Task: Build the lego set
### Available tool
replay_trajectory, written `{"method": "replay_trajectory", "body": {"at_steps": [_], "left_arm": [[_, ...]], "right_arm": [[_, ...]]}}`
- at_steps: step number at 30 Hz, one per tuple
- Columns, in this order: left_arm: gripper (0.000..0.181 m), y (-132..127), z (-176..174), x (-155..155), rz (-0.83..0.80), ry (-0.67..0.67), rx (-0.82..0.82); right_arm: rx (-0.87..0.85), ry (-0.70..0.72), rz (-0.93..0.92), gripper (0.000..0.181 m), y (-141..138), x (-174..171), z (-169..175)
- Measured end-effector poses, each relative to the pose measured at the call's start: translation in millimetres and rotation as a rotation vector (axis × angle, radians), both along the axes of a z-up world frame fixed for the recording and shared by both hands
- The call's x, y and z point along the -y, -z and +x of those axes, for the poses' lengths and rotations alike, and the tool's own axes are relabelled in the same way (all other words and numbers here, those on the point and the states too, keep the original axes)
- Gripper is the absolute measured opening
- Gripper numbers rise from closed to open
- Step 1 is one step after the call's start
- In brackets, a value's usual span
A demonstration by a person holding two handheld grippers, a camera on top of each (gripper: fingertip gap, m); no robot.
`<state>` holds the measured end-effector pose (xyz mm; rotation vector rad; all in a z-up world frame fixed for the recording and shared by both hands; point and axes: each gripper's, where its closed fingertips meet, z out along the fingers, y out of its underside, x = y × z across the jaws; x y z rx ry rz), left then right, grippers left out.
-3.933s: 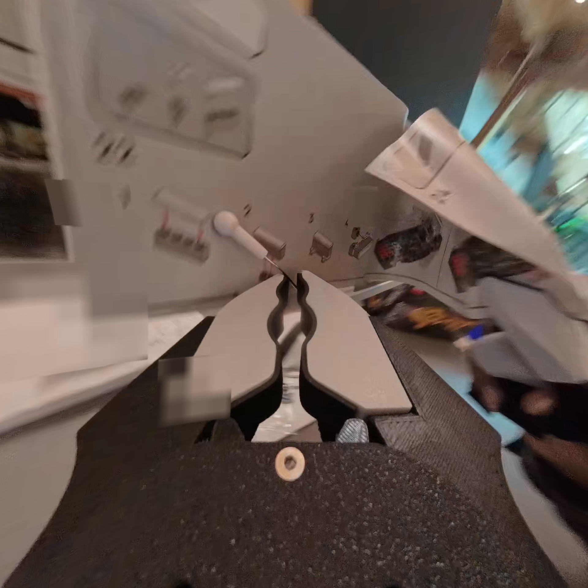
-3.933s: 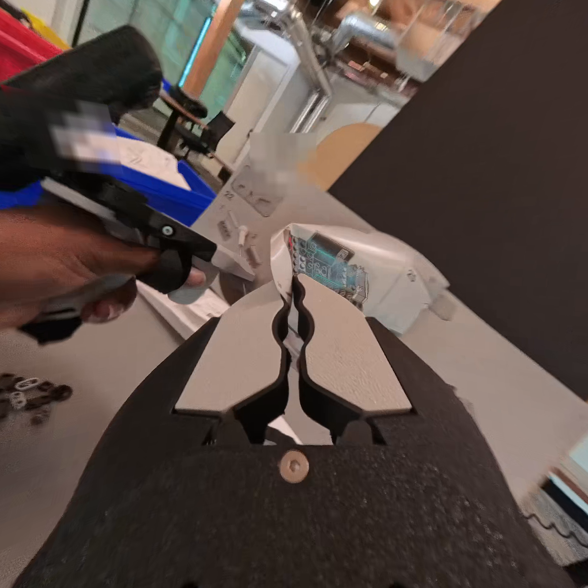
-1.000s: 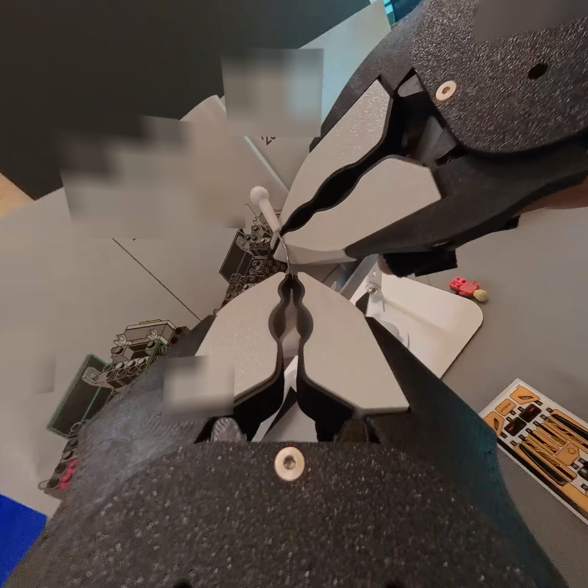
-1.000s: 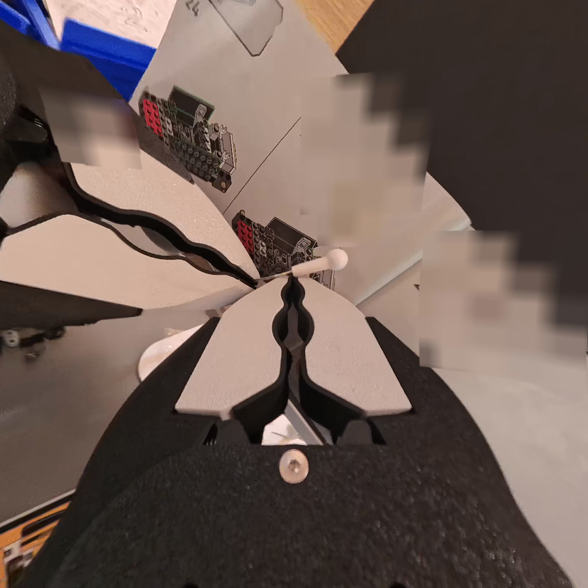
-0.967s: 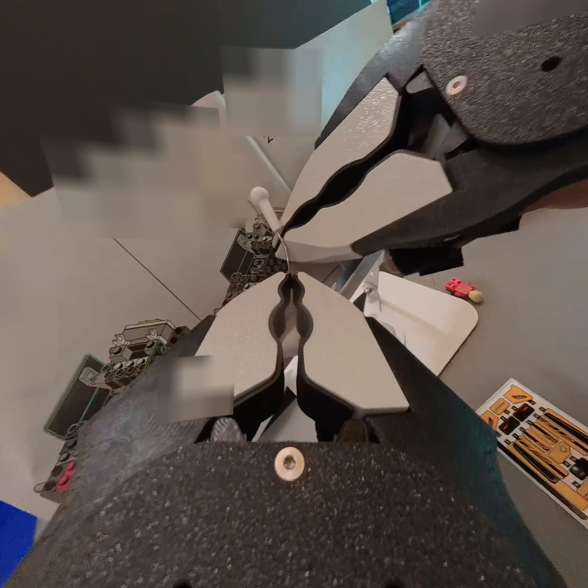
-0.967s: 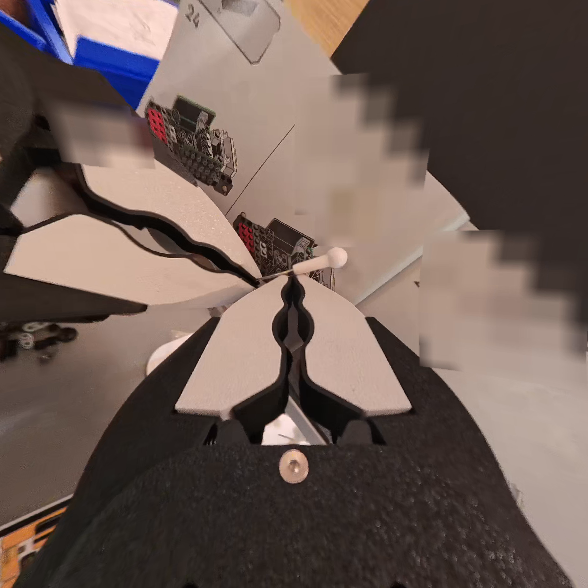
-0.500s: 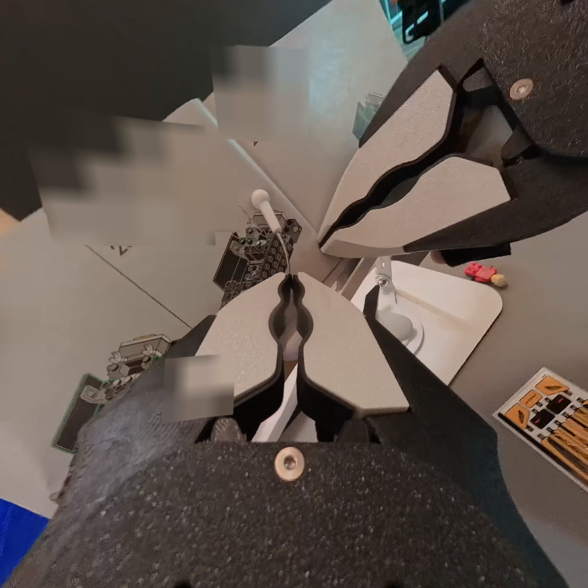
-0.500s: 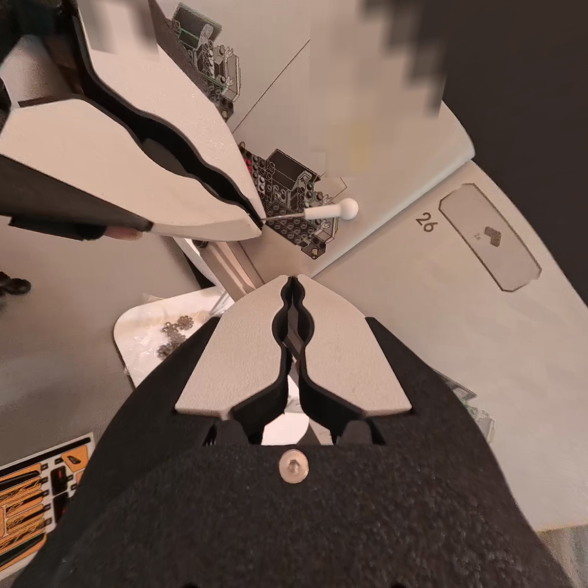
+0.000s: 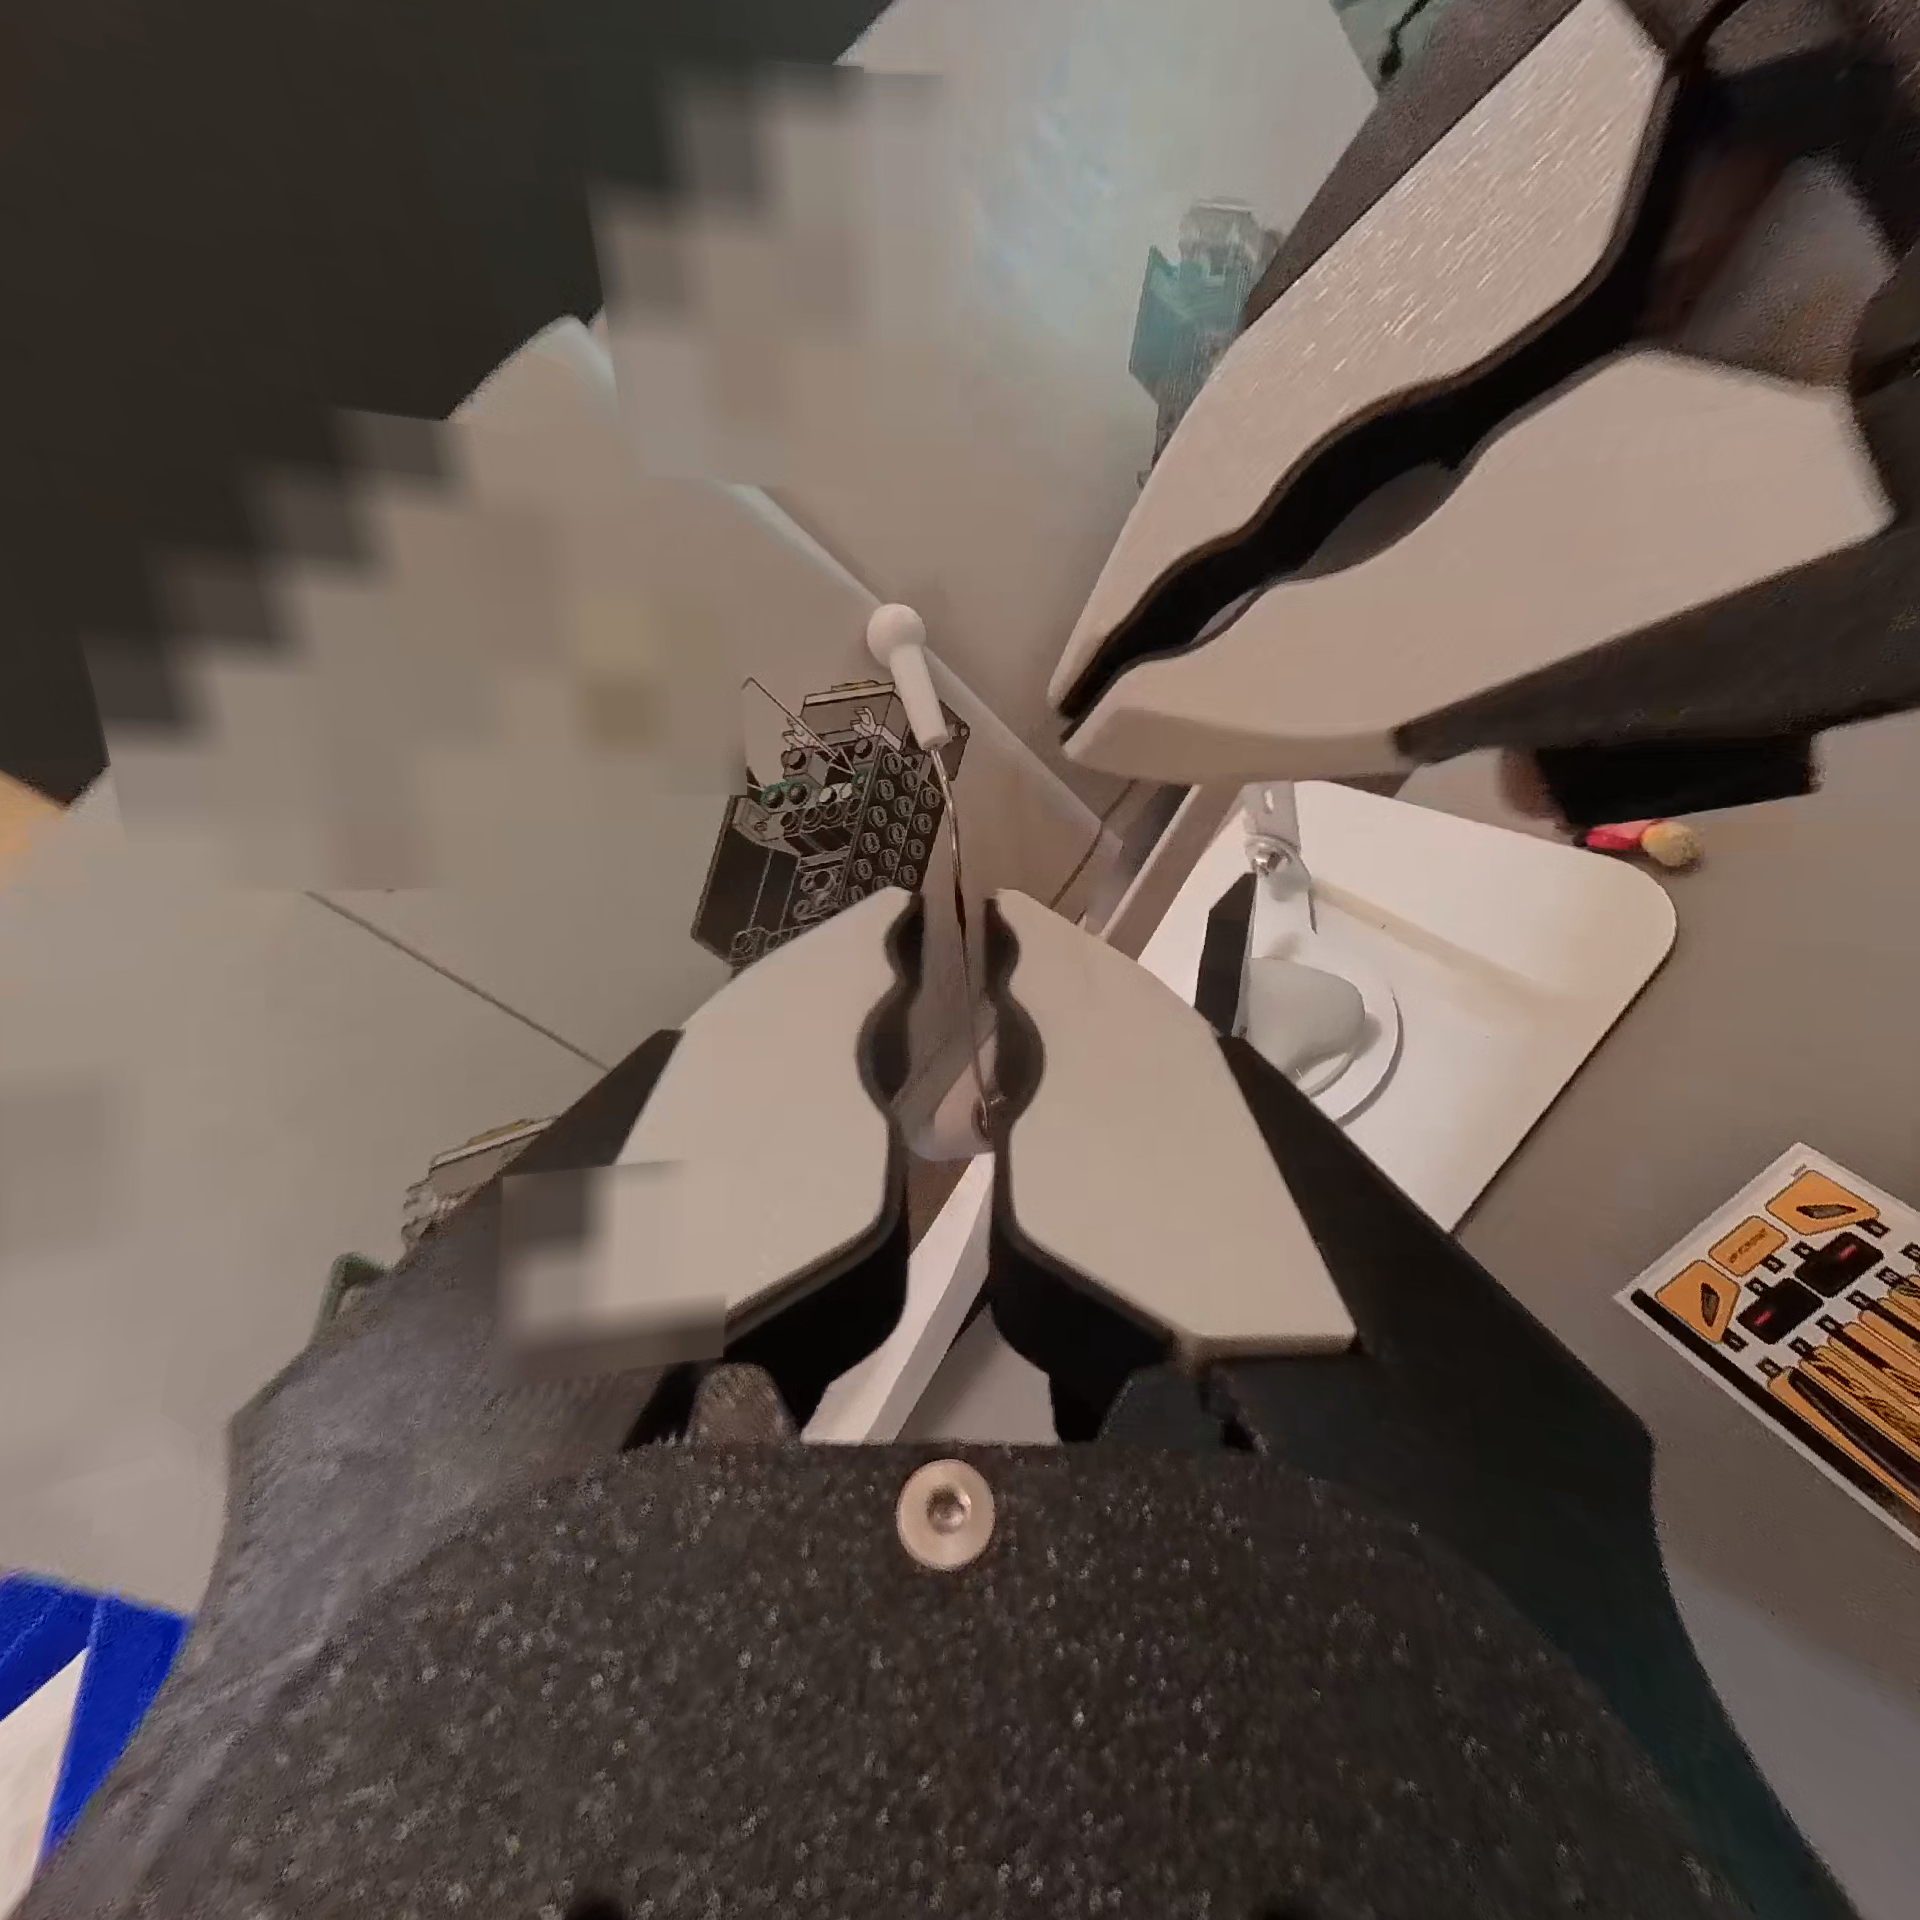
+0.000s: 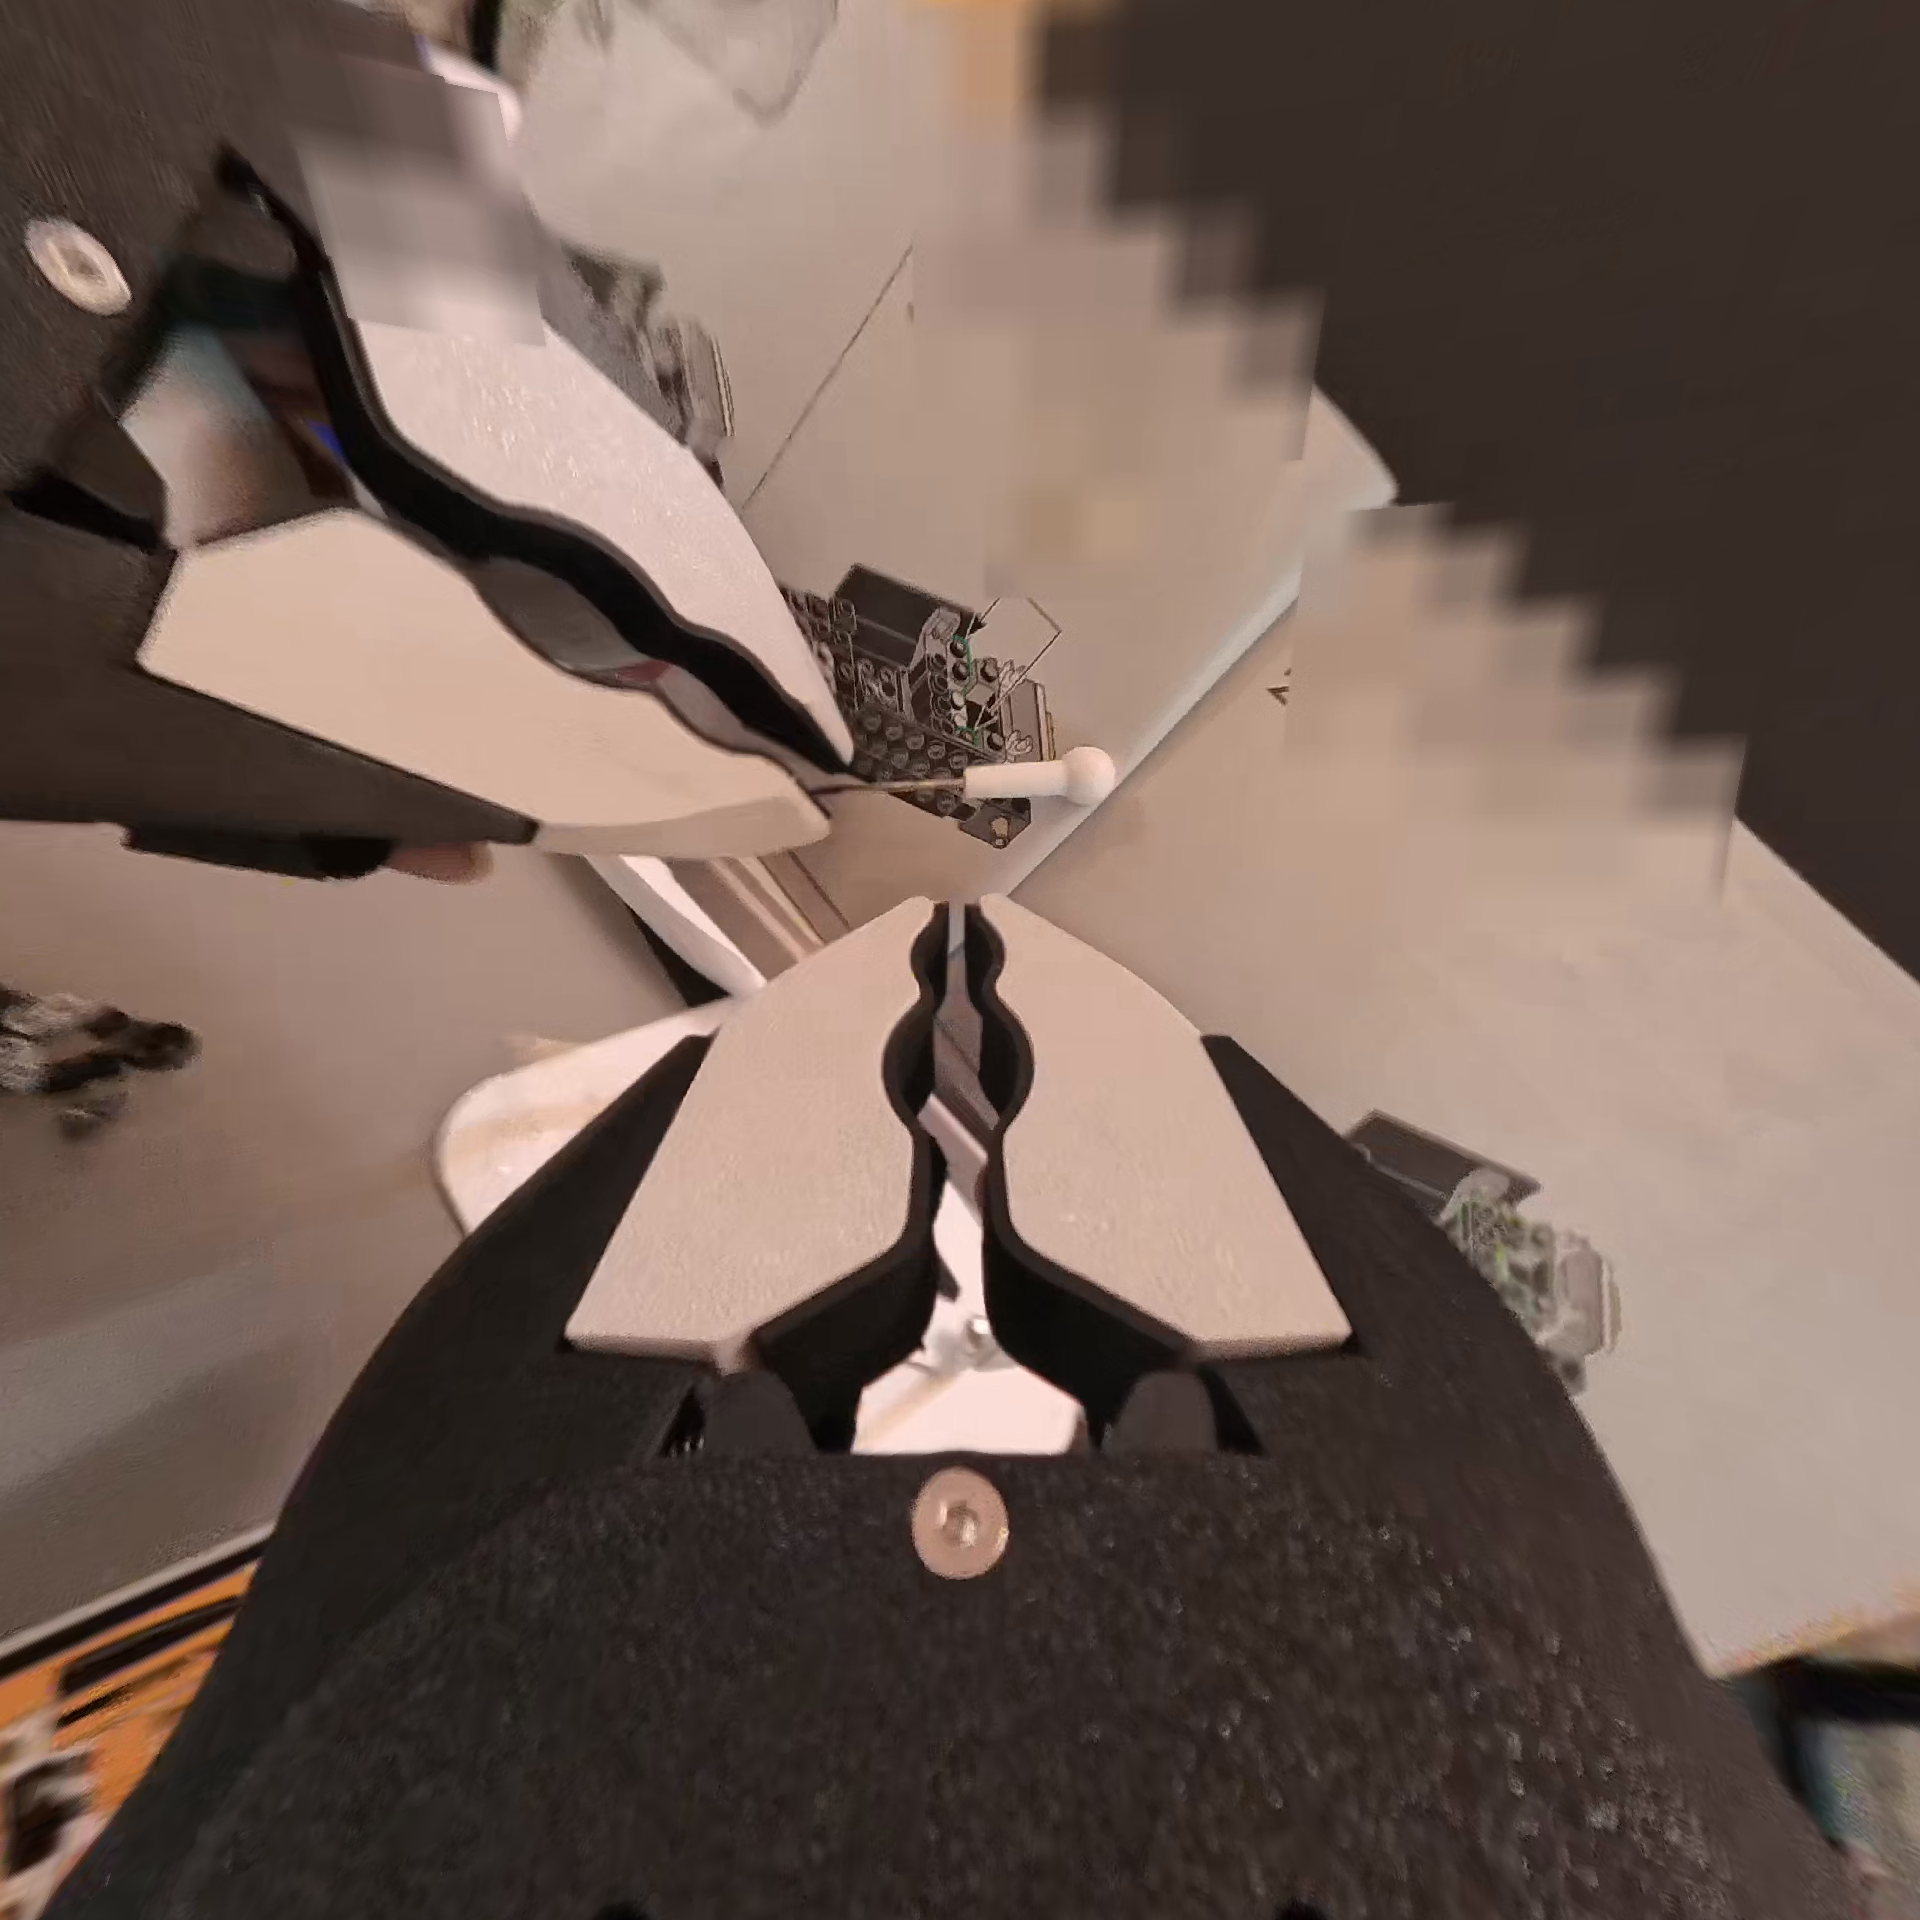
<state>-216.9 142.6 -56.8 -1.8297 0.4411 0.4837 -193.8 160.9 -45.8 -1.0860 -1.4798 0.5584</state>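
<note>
The open instruction booklet (image 9: 821, 821) leans on a white book stand (image 9: 1455, 935). The stand's page-holder, a thin wire with a white ball-tipped pin (image 9: 909, 675), runs through the gap of my left gripper (image 9: 951, 899). Its jaws stand slightly apart and the wire looks loose between them. My right gripper (image 10: 956, 906) is shut and empty, just below the booklet (image 10: 935, 686). It also shows in the left wrist view (image 9: 1062, 717), up and to the right. In the right wrist view the left gripper (image 10: 831, 784) is at the upper left with the pin (image 10: 1039, 777) sticking out of its tip.
An orange and black sticker sheet (image 9: 1818, 1320) lies on the grey table at the right. A small red piece (image 9: 1621, 834) lies behind the stand base. Loose dark pieces (image 10: 83, 1039) lie at the left. A blue bin (image 9: 62, 1621) sits at the lower left. My left and right fingertips are right by each other.
The right gripper has drawn back from the left gripper's tip and the pin. The left jaws have parted a little around the wire. The booklet now shows a later page.
</note>
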Motion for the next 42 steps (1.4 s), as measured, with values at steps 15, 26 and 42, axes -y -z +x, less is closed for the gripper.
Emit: {"method": "replay_trajectory", "body": {"at_steps": [15,26,42], "left_arm": [[0.000,-22.7,-3.8,97.5,0.426,-0.084,0.351],[0.000,-76.2,-93.9,89.9,0.559,-0.313,0.445],[0.000,-70.4,-110.6,71.6,0.557,-0.326,0.380]], "right_arm": [[-0.360,0.108,-0.209,0.002,-6.7,27.6,141.5],[-0.432,0.269,-0.352,0.000,36.1,-14.1,186.3],[-0.404,0.253,-0.349,0.000,63.6,-15.8,178.3]]}}
